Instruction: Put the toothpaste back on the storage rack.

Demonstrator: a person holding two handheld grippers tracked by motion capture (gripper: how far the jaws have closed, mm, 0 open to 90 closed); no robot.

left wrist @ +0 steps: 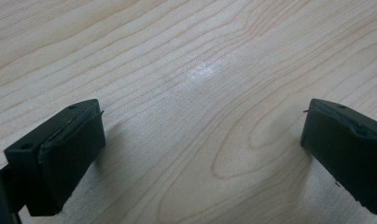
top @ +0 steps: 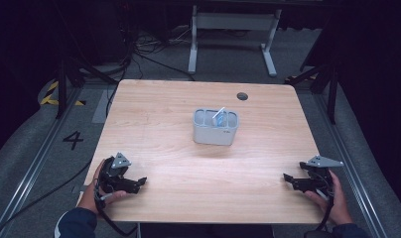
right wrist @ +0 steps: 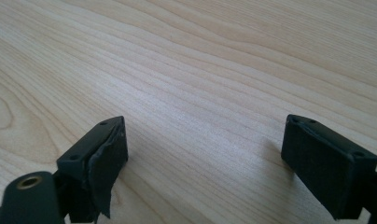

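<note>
Near edge of the worktop (top: 188, 188): left hand-held gripper (top: 139, 182) rests at the near left corner, held in a hand (top: 100, 191) with a dark sleeve behind it. Its jaws stand wide apart, nothing between them. In the left gripper view the left hand-held gripper (left wrist: 203, 140) looks along bare pale wood grain, with a small glare spot ahead.

Right hand-held gripper (top: 287, 177) sits at the near right corner, close to the right edge, held in the other hand (top: 332, 198). Jaws likewise spread, released, holding nothing. The right gripper view shows the right hand-held gripper (right wrist: 205, 144) over plain wood; one pad's lining is frayed at its edge.

Mid worktop: a grey caddy (top: 214, 133) with compartments stands upright, a little beyond centre, well apart from both grippers. A small white and blue item (top: 220, 117) leans in one of its right-hand compartments; what it is cannot be told.

Open wood lies all round the caddy, broad on both sides and toward the near edge.

Far edge: a round dark grommet hole (top: 242, 96) near the far right.

Beyond: grey floor, a painted number 4 (top: 73, 140) at left, cables (top: 139, 54), a white table frame (top: 233, 39), dark room behind.
</note>
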